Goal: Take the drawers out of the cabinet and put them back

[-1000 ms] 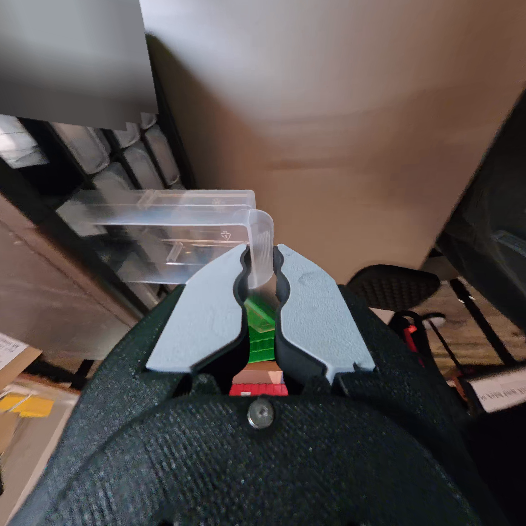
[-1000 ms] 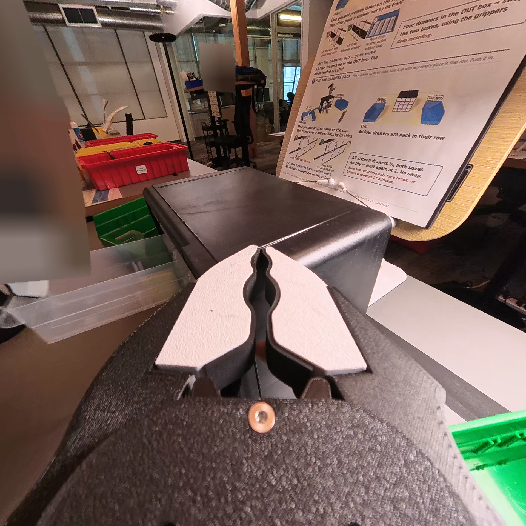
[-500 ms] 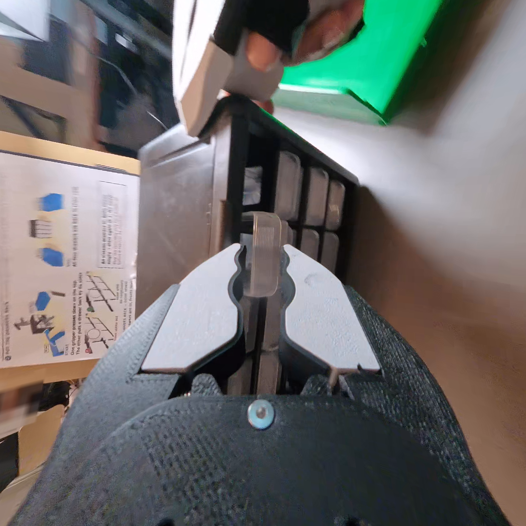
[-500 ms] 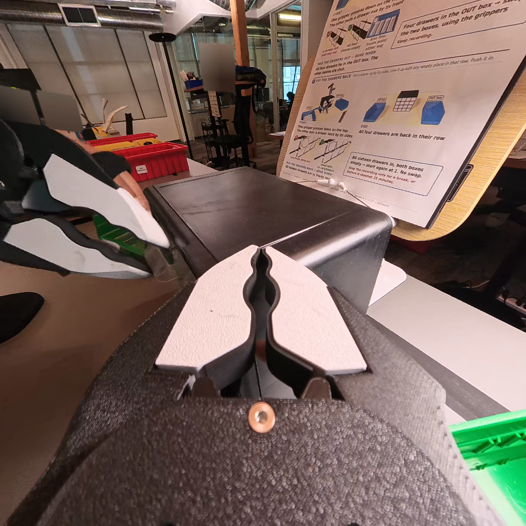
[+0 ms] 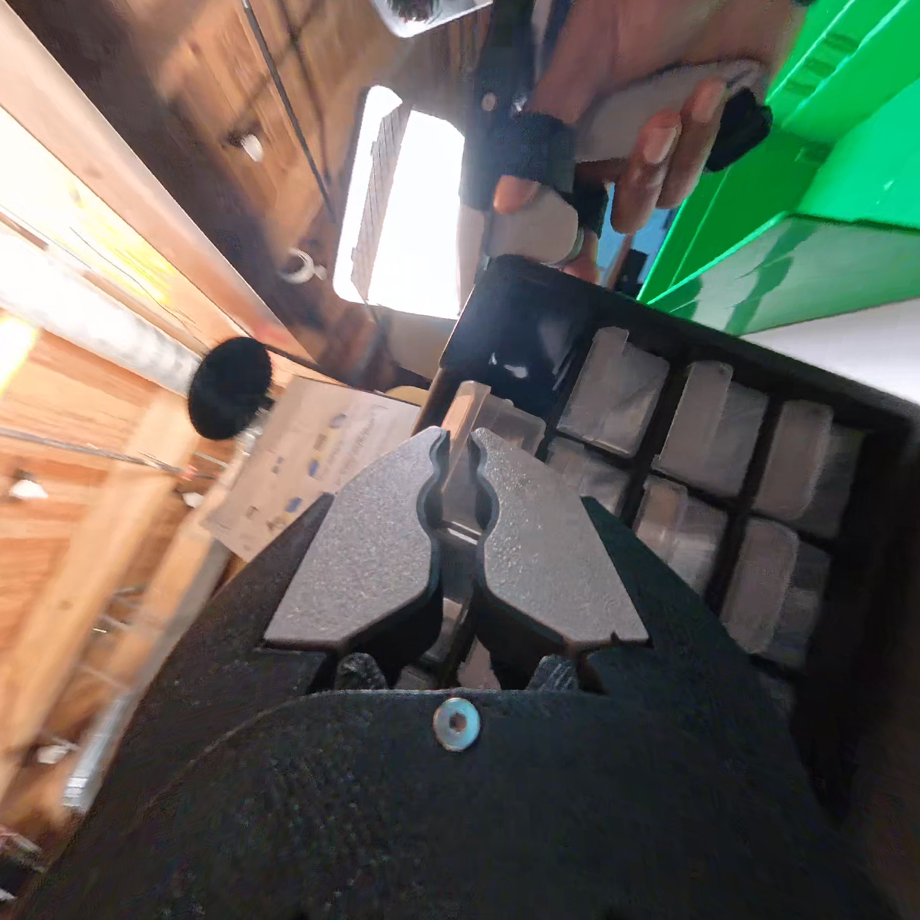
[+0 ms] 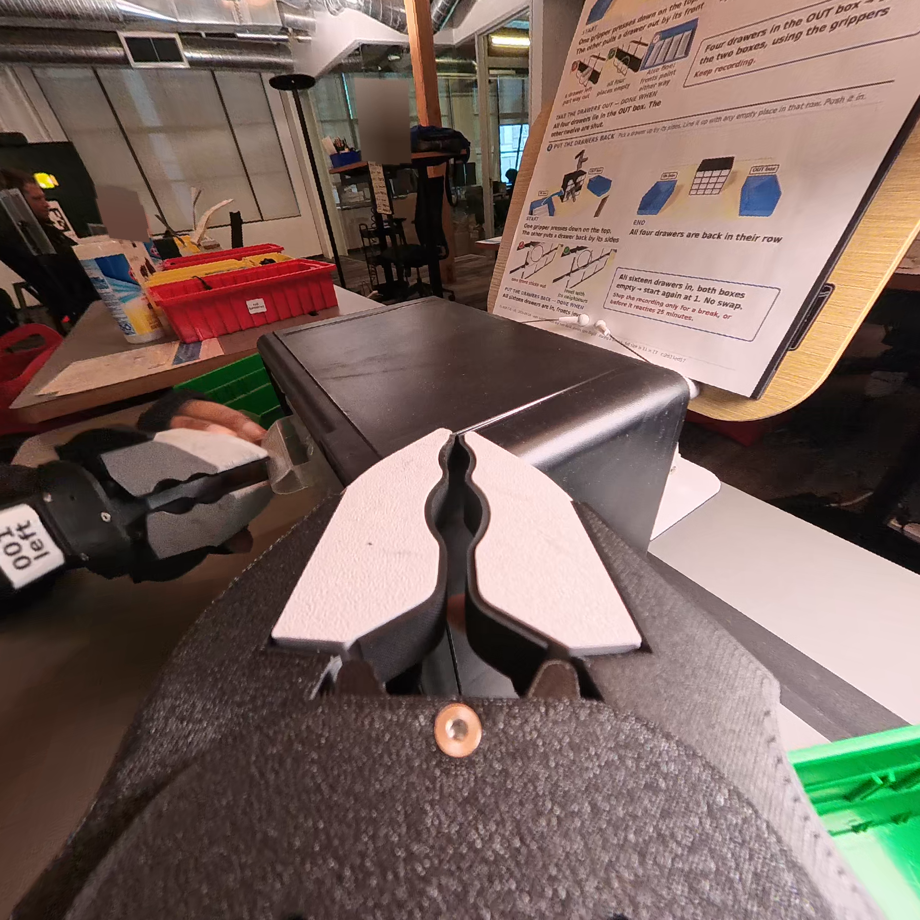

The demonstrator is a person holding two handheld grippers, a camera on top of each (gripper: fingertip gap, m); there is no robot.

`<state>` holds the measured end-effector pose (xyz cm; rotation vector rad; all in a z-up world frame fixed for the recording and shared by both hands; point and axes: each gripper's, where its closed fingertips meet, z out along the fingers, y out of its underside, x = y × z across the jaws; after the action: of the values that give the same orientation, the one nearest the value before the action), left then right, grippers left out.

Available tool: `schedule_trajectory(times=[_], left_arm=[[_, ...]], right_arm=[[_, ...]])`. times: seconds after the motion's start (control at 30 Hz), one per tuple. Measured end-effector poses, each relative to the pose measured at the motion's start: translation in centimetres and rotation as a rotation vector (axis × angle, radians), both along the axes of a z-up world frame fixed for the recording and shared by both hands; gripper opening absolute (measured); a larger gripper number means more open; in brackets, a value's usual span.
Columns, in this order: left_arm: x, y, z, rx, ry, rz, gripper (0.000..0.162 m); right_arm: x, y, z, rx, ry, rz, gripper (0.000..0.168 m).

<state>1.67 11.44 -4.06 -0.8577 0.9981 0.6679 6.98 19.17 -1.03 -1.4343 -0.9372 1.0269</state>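
Note:
The black cabinet [image 6: 448,358] stands on the table, and its front with several clear drawers shows in the left wrist view [image 5: 697,448]. My left gripper [image 5: 458,438] is shut on the front tab of a clear drawer [image 5: 465,408]. It holds the drawer at the cabinet's front, beside a dark empty slot [image 5: 517,338]. The right wrist view shows the left gripper [image 6: 259,468] and the drawer [image 6: 291,458] sticking out of the cabinet front. My right gripper [image 6: 455,438] is shut and empty, over the cabinet's top.
A green bin [image 6: 871,806] sits at the near right and shows in the left wrist view [image 5: 821,149]. Another green bin [image 6: 229,383] is behind the cabinet. An instruction board [image 6: 697,199] leans at the back right. Red bins [image 6: 239,298] and a wipes canister [image 6: 119,288] stand on a far table.
My left gripper has carried the clear drawer from the open air to the cabinet's front, rolling as it went. The right gripper has stayed on the cabinet top.

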Motion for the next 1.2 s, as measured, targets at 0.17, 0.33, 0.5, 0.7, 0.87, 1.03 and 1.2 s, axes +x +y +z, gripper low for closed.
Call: schedule_trajectory(times=[0.17,0.33,0.5,0.7,0.87,1.03,1.2], left_arm=[[0.2,0.8,-0.4,0.079,0.115,0.080,0.004],[-0.5,2.8,-0.2,-0.020,0.122,0.204,0.006],[-0.5,3.0,-0.4,-0.090,0.168,0.277,0.010],[-0.4,-0.3,-0.5,-0.285,0.070,0.152,0.013],[-6.0,-4.7,0.5,-0.553,-0.186,0.002,0.016],[-20.1,-6.1,1.6,-0.679,-0.190,0.154,0.015],[-33.6,-8.7,-4.6,-1.076,0.090,0.359,0.016]], right_arm=[[0.0,0.0,0.0,-0.005,0.007,0.007,0.000],[0.0,0.1,0.0,-0.008,0.010,0.004,0.000],[0.0,0.1,0.0,-0.006,0.008,0.001,0.000],[0.0,0.1,0.0,-0.001,0.000,-0.002,0.000],[0.0,0.0,0.0,-0.002,0.001,-0.001,0.000],[0.0,0.1,0.0,-0.008,0.010,0.003,0.000],[0.0,0.0,0.0,-0.011,0.013,0.004,0.000]])
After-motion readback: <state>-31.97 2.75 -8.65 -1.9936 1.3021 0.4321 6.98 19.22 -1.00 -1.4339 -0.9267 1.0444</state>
